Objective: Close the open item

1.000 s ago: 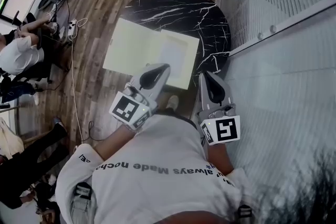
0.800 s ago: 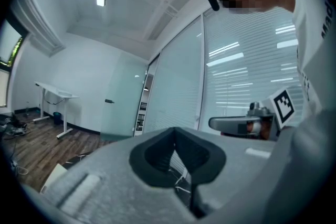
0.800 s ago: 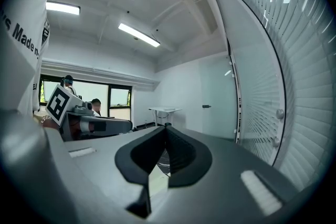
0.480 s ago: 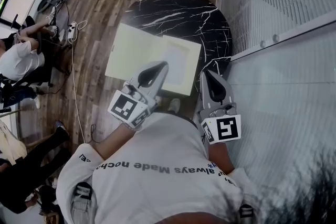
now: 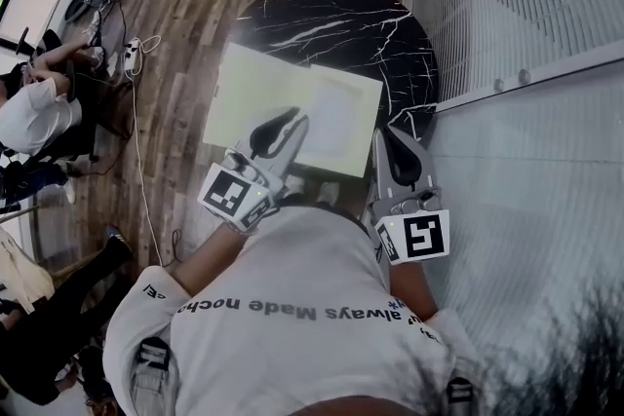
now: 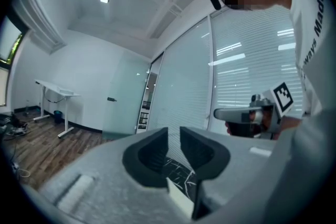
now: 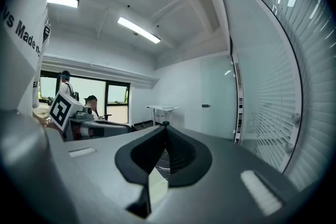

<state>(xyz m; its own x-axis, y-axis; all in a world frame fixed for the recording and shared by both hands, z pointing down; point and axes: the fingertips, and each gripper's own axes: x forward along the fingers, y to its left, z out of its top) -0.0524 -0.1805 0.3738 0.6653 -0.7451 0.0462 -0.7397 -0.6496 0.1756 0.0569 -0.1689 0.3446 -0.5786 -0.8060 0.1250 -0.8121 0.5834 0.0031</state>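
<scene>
Head view shows the open book (image 5: pixel 263 97) on the counter (image 5: pixel 331 19), likely light and bendy, best held by one outer edge; the empty left tool (image 5: pixel 300 119) has just been opening a crack, and the right tool (image 5: pixel 381 132) is closed.

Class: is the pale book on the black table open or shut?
Open. The pale book lies spread flat on the table, two leaves flanking a centre fold.
</scene>
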